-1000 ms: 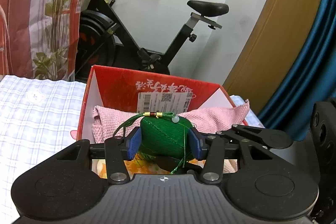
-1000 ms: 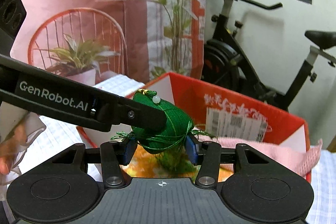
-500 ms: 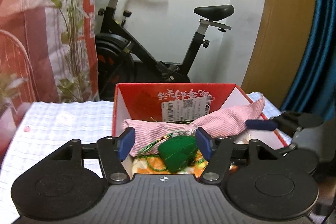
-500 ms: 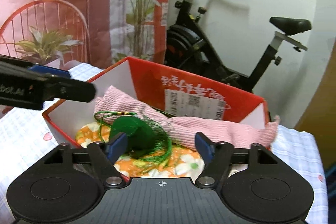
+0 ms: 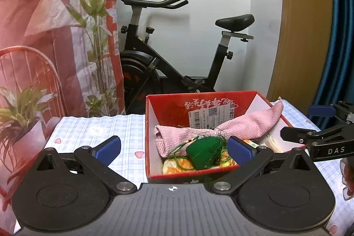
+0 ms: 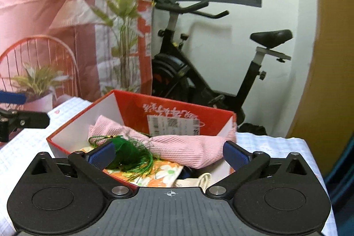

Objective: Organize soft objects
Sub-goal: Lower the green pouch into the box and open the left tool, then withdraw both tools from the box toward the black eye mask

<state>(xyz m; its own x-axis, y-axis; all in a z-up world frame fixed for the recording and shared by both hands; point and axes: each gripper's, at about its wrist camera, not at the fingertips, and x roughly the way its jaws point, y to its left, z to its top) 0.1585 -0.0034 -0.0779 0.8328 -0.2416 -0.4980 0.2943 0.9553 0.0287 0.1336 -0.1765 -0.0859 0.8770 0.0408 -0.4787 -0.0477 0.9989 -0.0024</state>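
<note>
A green tasselled sachet (image 5: 203,153) lies inside the red cardboard box (image 5: 199,103), on an orange floral cloth (image 5: 174,166) and against a pink waffle cloth (image 5: 221,129). My left gripper (image 5: 174,148) hovers before the box with its jaws opening wide, and its pads touch nothing. The right wrist view shows the same sachet (image 6: 126,149), pink cloth (image 6: 188,147) and box (image 6: 168,110). My right gripper (image 6: 169,154) is also opening and holds nothing. Each gripper shows at the edge of the other's view: the right gripper (image 5: 303,122) and the left gripper (image 6: 24,108).
The box stands on a table with a blue-checked cloth (image 5: 99,129). Behind it stand an exercise bike (image 5: 177,72), a potted plant (image 5: 20,116) and a red wire chair (image 6: 39,59). A cream cloth (image 6: 199,178) sits in the box's near corner.
Both grippers were shut on the green sachet; they let it go and it dropped into the box. Both have pulled back and risen, with their jaws spreading wide.
</note>
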